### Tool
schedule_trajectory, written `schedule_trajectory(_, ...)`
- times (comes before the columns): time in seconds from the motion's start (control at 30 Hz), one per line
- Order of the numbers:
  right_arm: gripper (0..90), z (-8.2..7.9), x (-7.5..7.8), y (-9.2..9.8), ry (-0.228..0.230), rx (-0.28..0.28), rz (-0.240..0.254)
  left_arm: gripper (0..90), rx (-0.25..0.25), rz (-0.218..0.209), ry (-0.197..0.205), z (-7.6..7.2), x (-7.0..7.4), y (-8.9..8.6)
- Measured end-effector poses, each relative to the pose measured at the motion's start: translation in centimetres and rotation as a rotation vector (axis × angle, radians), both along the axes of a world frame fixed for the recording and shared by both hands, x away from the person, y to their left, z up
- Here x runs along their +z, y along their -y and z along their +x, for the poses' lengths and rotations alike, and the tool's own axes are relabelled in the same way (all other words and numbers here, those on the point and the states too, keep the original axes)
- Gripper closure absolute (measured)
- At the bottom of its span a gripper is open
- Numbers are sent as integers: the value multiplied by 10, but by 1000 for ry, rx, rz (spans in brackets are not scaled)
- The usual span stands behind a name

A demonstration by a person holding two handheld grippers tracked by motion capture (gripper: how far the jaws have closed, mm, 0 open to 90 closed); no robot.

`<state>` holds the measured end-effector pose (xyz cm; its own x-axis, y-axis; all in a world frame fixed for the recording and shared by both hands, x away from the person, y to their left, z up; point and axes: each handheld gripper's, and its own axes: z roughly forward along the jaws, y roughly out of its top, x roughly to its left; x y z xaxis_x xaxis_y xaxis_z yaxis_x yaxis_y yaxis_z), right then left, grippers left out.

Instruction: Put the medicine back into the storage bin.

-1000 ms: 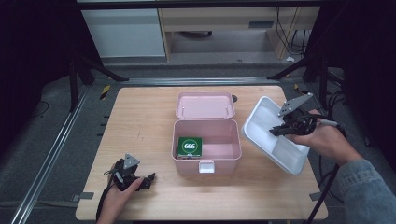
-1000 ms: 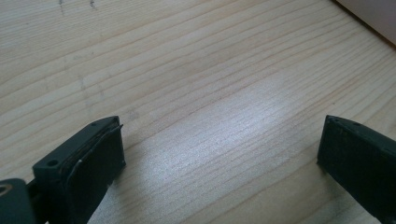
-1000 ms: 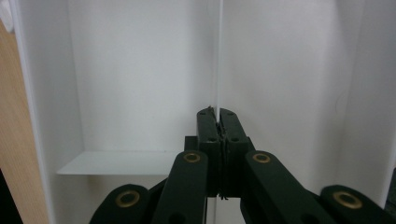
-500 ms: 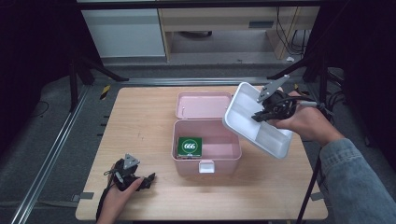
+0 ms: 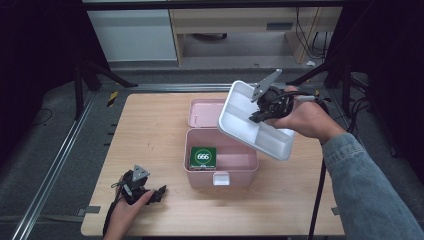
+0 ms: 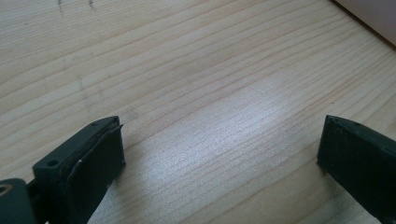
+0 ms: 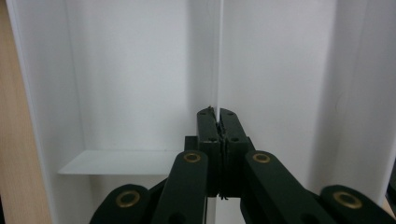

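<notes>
Right tongs (image 5: 261, 111) pinch white plastic divided tray (image 5: 239, 120) by its thin divider, tilted above pink box (image 5: 220, 162); looks light, stiff. Left tongs (image 6: 219, 158) gape, empty, at 7 o'clock on tabletop (image 5: 150, 135).

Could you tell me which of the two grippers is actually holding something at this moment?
The right gripper: its jaws are shut on a thin divider wall of the white tray, held tilted above the pink box. The left gripper rests open on the table, holding nothing.

White tray (image 5: 250, 122) carried leftward, seemingly above pink box (image 5: 221, 159)
</notes>
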<state>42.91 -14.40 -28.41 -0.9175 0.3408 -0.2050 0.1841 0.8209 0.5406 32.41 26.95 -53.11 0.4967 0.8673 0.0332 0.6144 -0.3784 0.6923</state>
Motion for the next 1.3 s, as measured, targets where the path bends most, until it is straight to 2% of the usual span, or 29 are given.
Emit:
schedule_trajectory(0.03, 899, 2, 1, -7, 1, 13, -6, 0, 0, 0, 0, 0, 0, 0)
schedule_trajectory(0.27, 899, 7, 4, -27, 5, 45, -27, 0, -2, 0, 0, 0, 0, 0)
schedule_trajectory(0.47, 899, 11, 7, -40, 10, 61, -23, 0, -3, 1, -1, 0, 0, 0)
schedule_trajectory(0.7, 899, 13, 0, -54, 5, 89, -51, 0, -4, 1, -3, 0, 0, 0)
schedule_trajectory(1.0, 899, 15, -8, -66, -5, 116, -61, 0, -5, 1, -3, 0, 0, 0)
schedule_trajectory(1.3, 899, 14, -24, -81, -41, 154, -85, 0, -5, 1, -3, 0, 0, 0)
